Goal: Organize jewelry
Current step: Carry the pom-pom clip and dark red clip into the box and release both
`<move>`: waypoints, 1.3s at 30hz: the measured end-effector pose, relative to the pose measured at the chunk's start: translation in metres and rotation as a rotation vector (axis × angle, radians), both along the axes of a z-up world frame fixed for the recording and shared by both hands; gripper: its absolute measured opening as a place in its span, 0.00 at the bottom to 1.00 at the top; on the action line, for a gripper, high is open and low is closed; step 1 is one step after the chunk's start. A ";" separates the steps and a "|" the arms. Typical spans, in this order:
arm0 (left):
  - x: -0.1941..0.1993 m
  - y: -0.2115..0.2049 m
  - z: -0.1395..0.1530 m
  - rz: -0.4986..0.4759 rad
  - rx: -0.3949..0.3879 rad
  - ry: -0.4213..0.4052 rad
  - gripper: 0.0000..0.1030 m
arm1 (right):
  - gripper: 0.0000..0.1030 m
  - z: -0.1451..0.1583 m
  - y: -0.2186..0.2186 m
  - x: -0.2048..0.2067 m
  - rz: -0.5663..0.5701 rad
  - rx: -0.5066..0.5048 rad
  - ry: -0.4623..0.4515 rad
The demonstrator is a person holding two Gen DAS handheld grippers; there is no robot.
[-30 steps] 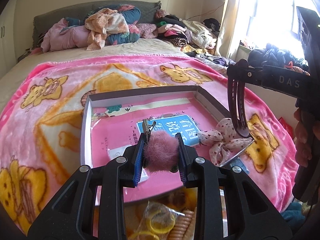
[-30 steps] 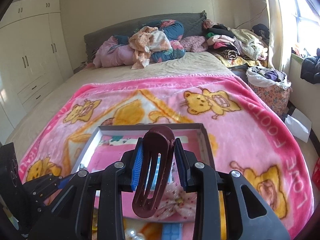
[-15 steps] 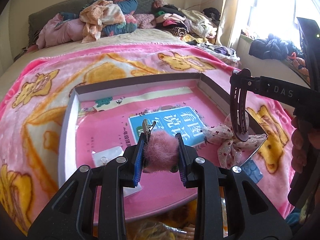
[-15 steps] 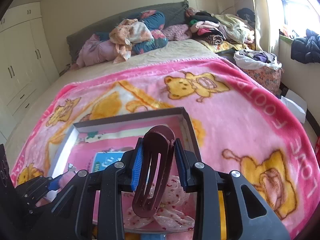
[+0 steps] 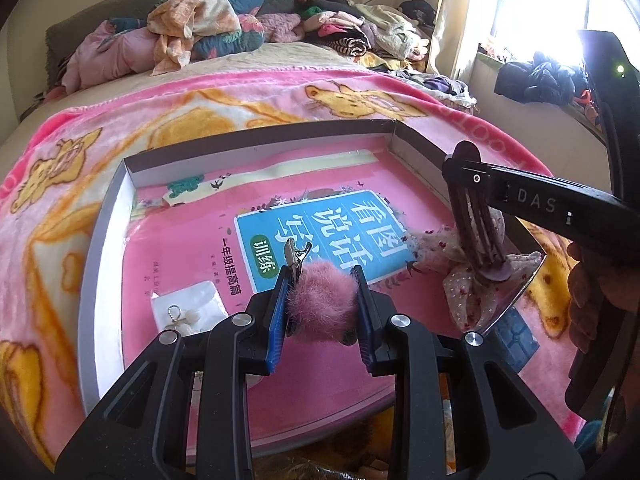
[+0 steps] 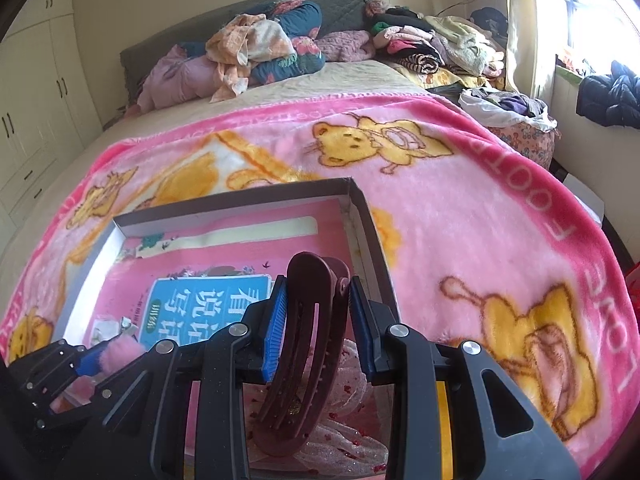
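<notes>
My left gripper (image 5: 320,312) is shut on a pink fluffy pom-pom hair clip (image 5: 322,304) with a metal clip end, held above a shallow grey box (image 5: 102,216) lined with a pink book. My right gripper (image 6: 316,324) is shut on a dark maroon hair clip (image 6: 304,344); in the left wrist view the maroon clip (image 5: 476,236) hangs with its tip touching a floral fabric bow (image 5: 460,276) at the box's right side. A small packet with earrings (image 5: 188,312) lies in the box at the near left.
The box sits on a pink bear-print blanket (image 6: 460,200) on a bed. Piles of clothes (image 6: 260,52) lie at the headboard. A bag of hair ties shows below the box's near edge (image 5: 320,472). A window and dark clothes (image 5: 536,80) are at the right.
Both grippers have moved forward and down over the box. The maroon clip has lowered onto the floral bow. The earring packet has come into view.
</notes>
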State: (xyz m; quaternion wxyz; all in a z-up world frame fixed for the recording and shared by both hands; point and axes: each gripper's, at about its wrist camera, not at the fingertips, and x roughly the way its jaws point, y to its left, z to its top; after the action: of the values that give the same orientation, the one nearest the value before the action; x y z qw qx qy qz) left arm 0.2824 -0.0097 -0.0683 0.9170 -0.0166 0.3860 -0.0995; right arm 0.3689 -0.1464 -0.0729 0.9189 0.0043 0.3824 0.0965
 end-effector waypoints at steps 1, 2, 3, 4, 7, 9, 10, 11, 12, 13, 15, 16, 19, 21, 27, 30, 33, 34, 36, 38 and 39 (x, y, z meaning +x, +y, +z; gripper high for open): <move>0.001 0.000 -0.001 0.001 0.001 0.003 0.21 | 0.29 -0.002 -0.001 0.001 -0.006 -0.008 0.002; 0.001 0.000 -0.002 0.002 0.000 0.004 0.21 | 0.29 -0.004 -0.003 0.002 -0.011 -0.009 0.007; 0.001 0.000 -0.003 0.001 -0.001 0.006 0.21 | 0.29 -0.005 -0.004 0.003 -0.014 -0.008 0.012; 0.002 0.000 -0.003 0.002 0.000 0.007 0.21 | 0.29 -0.008 -0.006 0.004 -0.020 -0.009 0.019; 0.003 0.000 -0.006 0.004 0.000 0.017 0.21 | 0.29 -0.013 -0.010 0.006 -0.030 0.000 0.044; 0.004 0.001 -0.008 0.011 -0.002 0.024 0.21 | 0.29 -0.014 -0.011 0.006 -0.030 0.007 0.045; 0.004 0.002 -0.008 0.013 -0.003 0.026 0.21 | 0.29 -0.013 -0.011 0.006 -0.030 0.003 0.044; 0.004 0.002 -0.009 0.014 -0.003 0.030 0.21 | 0.29 -0.013 -0.011 0.005 -0.028 0.003 0.044; 0.004 0.002 -0.010 0.016 -0.001 0.030 0.21 | 0.29 -0.014 -0.010 0.005 -0.023 0.005 0.046; 0.004 0.001 -0.010 0.016 0.004 0.030 0.21 | 0.29 -0.014 -0.010 0.004 -0.021 0.009 0.048; 0.005 0.001 -0.010 0.017 0.002 0.029 0.21 | 0.32 -0.014 -0.011 0.003 -0.022 0.021 0.051; 0.005 0.001 -0.011 0.018 0.001 0.029 0.21 | 0.35 -0.012 -0.013 0.002 -0.025 0.031 0.049; 0.004 0.001 -0.011 0.019 0.001 0.028 0.22 | 0.40 -0.010 -0.017 -0.002 -0.033 0.040 0.039; 0.003 0.001 -0.011 0.022 -0.003 0.027 0.25 | 0.41 -0.011 -0.019 -0.004 -0.035 0.056 0.041; 0.001 0.003 -0.009 0.028 -0.013 0.016 0.40 | 0.50 -0.003 -0.020 -0.012 -0.033 0.080 0.025; -0.003 0.004 -0.007 0.030 -0.012 0.004 0.49 | 0.57 0.002 -0.022 -0.018 -0.046 0.075 -0.001; -0.007 0.006 -0.002 0.032 -0.016 -0.008 0.56 | 0.59 0.003 -0.027 -0.020 -0.058 0.087 -0.005; -0.008 0.006 -0.001 0.034 -0.015 -0.012 0.59 | 0.59 0.004 -0.030 -0.021 -0.064 0.095 -0.004; -0.011 0.006 0.002 0.038 -0.017 -0.021 0.65 | 0.62 0.006 -0.034 -0.023 -0.073 0.109 -0.008; -0.016 0.008 0.006 0.043 -0.016 -0.040 0.73 | 0.67 0.008 -0.036 -0.026 -0.079 0.118 -0.016; -0.017 0.008 0.007 0.044 -0.014 -0.044 0.74 | 0.68 0.009 -0.036 -0.028 -0.082 0.124 -0.021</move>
State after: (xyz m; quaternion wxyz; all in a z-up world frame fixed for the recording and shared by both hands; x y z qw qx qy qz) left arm 0.2659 -0.0013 -0.0609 0.9271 -0.0295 0.3644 -0.0823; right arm 0.3409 -0.1826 -0.0638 0.9240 0.0760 0.3656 0.0822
